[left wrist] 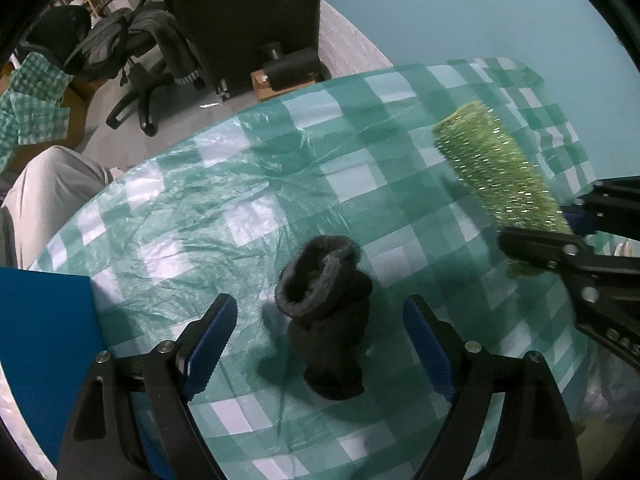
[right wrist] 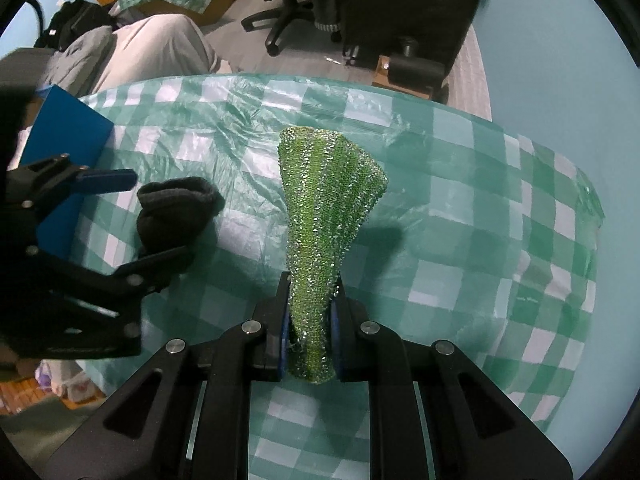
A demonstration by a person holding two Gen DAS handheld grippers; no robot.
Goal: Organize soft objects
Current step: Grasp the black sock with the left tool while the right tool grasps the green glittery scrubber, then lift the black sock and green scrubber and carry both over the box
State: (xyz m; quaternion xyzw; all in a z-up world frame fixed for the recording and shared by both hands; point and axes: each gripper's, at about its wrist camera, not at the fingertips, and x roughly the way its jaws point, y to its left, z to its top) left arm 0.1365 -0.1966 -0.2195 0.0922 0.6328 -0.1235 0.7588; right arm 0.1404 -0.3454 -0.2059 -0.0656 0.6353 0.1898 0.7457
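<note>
R gripper (right wrist: 308, 344) clamped on green cloth (right wrist: 328, 208), L gripper (left wrist: 320, 340) agape over black sock (left wrist: 324, 320) mid-table (left wrist: 180, 200): limp cloth may slip; sock may snag cover.

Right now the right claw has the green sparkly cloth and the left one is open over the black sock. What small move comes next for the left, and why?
Probably lower the left claw a little and close it on the black sock. Its jaws stand wide open on either side of the sock, which lies crumpled on the checked tablecloth, not yet gripped. The right claw is already shut on the green sparkly cloth, lifted clear.
</note>
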